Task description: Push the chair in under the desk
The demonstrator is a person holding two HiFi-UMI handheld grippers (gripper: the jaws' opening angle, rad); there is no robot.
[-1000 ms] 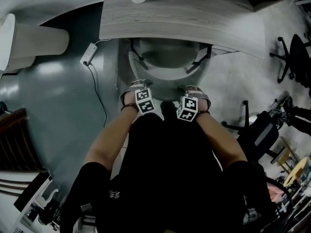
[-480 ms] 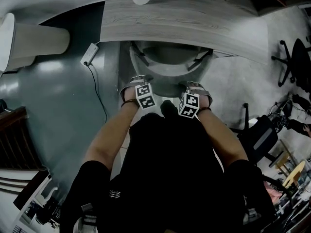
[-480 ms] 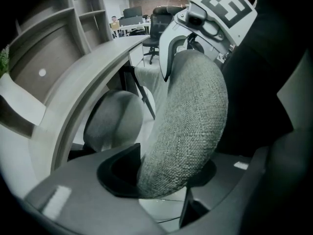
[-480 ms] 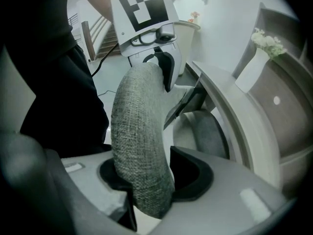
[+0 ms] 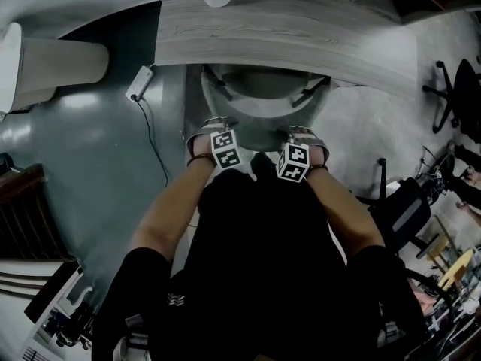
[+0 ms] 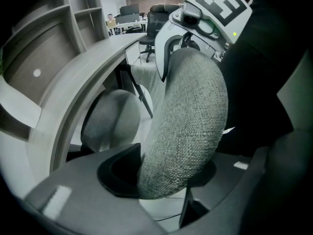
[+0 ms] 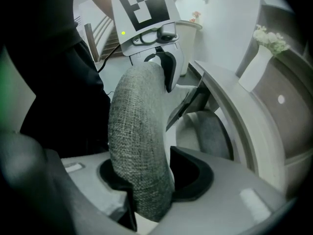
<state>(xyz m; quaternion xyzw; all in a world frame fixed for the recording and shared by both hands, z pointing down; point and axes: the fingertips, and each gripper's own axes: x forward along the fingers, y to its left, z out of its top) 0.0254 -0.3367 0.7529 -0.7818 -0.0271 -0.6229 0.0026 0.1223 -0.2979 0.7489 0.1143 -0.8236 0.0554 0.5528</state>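
Note:
The grey fabric chair has its seat [image 5: 259,81] partly beneath the curved wood-grain desk [image 5: 285,28]. Its rounded backrest [image 5: 259,120] faces me. My left gripper [image 5: 213,125] clamps the backrest's top rim on the left, and my right gripper [image 5: 302,132] clamps it on the right. In the left gripper view the backrest [image 6: 190,116] fills the gap between the jaws of the left gripper [image 6: 166,177], and the seat [image 6: 110,119] lies under the desk edge [image 6: 83,67]. In the right gripper view the backrest [image 7: 137,141] is pinched in the right gripper [image 7: 146,180].
A power strip [image 5: 137,85] with a trailing cable lies on the floor left of the chair. A black office chair [image 5: 458,89] and a dark bag [image 5: 406,201] stand to the right. A white vase [image 7: 259,62] with flowers sits on the desk. My legs stand right behind the backrest.
Both grippers and the chair have moved a little toward the desk, so more of the seat now lies under the desktop. Both grips look the same.

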